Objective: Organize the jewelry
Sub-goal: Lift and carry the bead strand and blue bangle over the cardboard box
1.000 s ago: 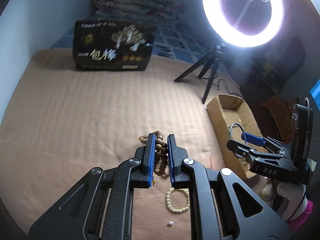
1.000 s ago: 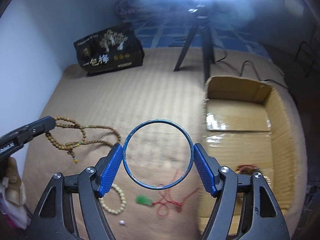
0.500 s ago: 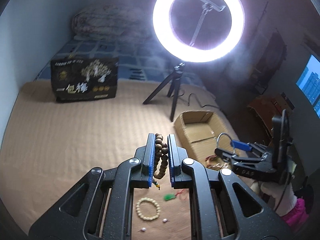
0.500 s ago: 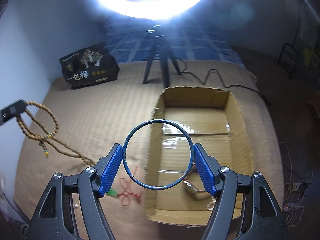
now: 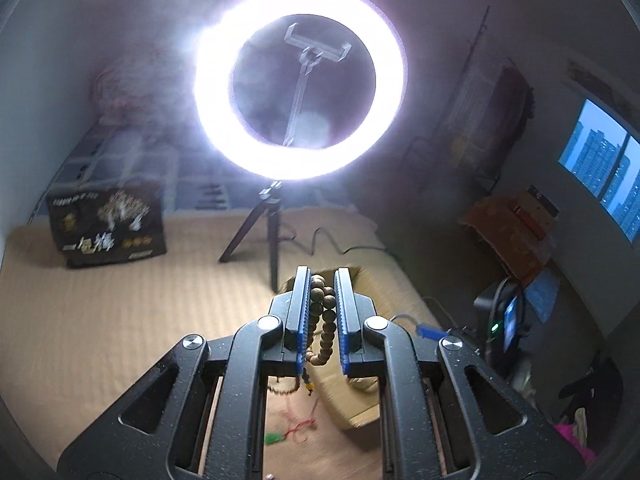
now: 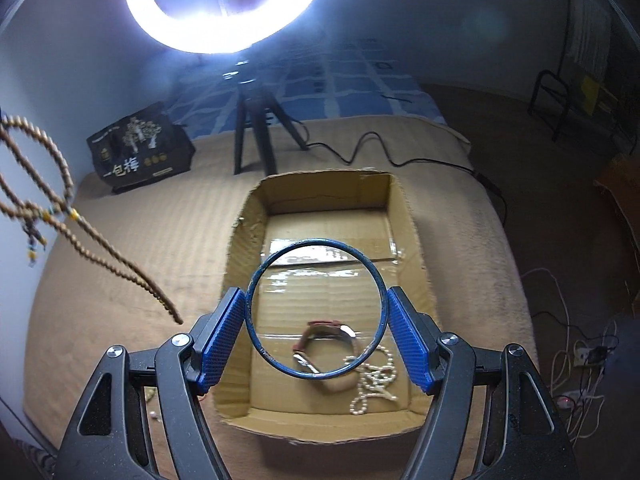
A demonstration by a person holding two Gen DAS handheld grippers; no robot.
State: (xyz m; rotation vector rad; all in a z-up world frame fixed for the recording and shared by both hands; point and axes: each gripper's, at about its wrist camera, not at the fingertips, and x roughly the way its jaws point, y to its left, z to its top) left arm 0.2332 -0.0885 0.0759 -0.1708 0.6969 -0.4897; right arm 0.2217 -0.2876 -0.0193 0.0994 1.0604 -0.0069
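Note:
My left gripper (image 5: 323, 280) is shut on a brown wooden bead necklace (image 5: 325, 320) and holds it high above the bed. The necklace hangs at the left in the right wrist view (image 6: 52, 208). My right gripper (image 6: 316, 312) is shut on a blue bangle (image 6: 256, 280) and holds it over the open cardboard box (image 6: 240, 248). A watch (image 6: 320, 332) and a pearl necklace (image 6: 372, 384) lie in the box. A green pendant on a red cord (image 5: 280, 436) lies on the bed left of the box (image 5: 352, 412).
A ring light on a tripod (image 5: 264, 224) stands behind the box, its cable (image 6: 360, 148) trailing right. A black printed box (image 5: 108, 228) stands at the back left. A small bead (image 6: 153, 414) lies on the tan bed cover (image 6: 120, 280).
Both grippers have risen and moved right. The bangle now hangs over the box instead of the bed. The bead necklace has lifted off the bed and swings in the air.

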